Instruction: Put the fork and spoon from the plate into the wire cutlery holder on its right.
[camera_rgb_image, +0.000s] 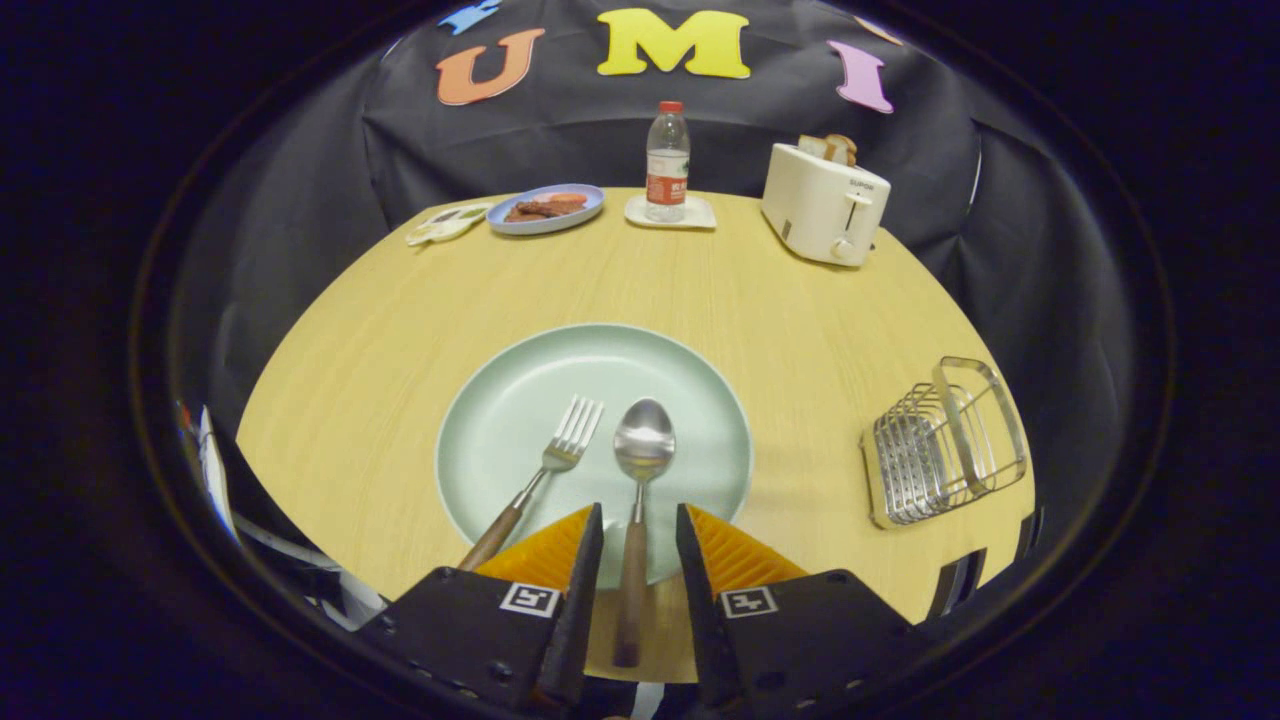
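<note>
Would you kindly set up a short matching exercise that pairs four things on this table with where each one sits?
Things:
1. spoon
2. fork
3. wire cutlery holder
4. toaster

Places:
A. far side of the table, holding bread
B. handle between the open fingers of the gripper
C. on the table, right of the plate
D. on the plate, left of the spoon

Pairs: 1-B, 2-D, 3-C, 4-A

No legible text on toaster (823, 203), bottle (667, 160).

The gripper (640, 530) has black housings bearing square black-and-white tags, and ribbed pads
</note>
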